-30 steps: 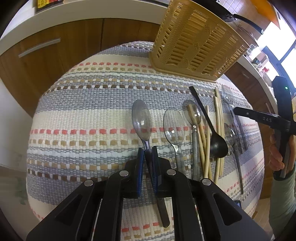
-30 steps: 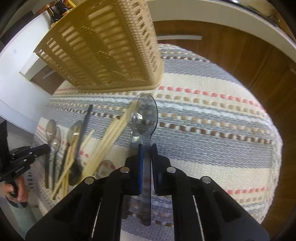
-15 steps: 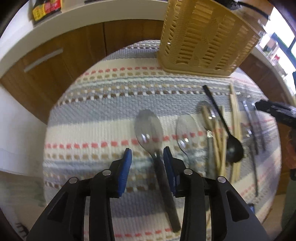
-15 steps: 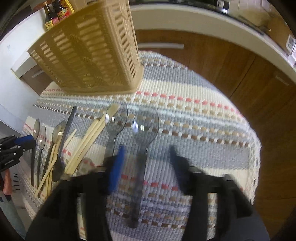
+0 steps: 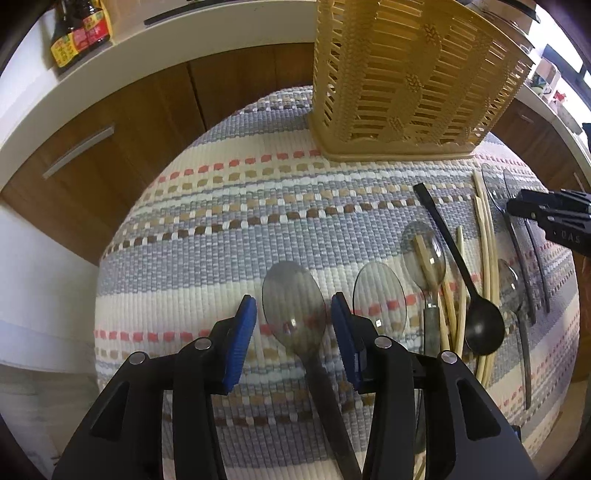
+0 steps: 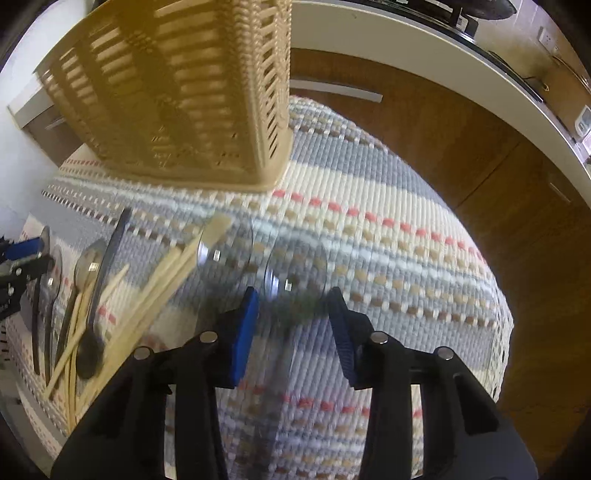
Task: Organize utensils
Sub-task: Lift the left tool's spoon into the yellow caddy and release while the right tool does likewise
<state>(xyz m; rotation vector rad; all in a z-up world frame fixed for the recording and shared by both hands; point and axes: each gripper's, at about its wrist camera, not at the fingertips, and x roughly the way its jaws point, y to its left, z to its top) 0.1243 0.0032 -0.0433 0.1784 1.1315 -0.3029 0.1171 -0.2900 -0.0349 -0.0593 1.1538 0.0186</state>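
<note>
My left gripper (image 5: 293,328) stands open over the striped cloth (image 5: 221,240), its jaws still opening. A grey clear plastic spoon (image 5: 293,299) lies flat between the blue pads, untouched. Beside it lie another clear spoon (image 5: 378,295), a black spoon (image 5: 484,325) and wooden chopsticks (image 5: 487,236). The tan slotted utensil basket (image 5: 410,74) stands at the back. My right gripper (image 6: 293,325) is open and closing, with a blurred clear spoon (image 6: 295,269) lying on the cloth between its pads, not pressed. The right gripper (image 5: 517,208) also shows at the right edge of the left wrist view.
The cloth covers a small table in front of wooden cabinets (image 5: 147,110) under a white counter (image 5: 166,33) with sauce bottles (image 5: 79,33). In the right wrist view a second clear spoon (image 6: 225,251), chopsticks (image 6: 159,295) and more spoons (image 6: 85,266) lie left of my pads.
Both grippers were shut on clear spoon handles and have let go. The spoons now lie on the cloth. The right jaws opened wide and have narrowed again; the left jaws have widened.
</note>
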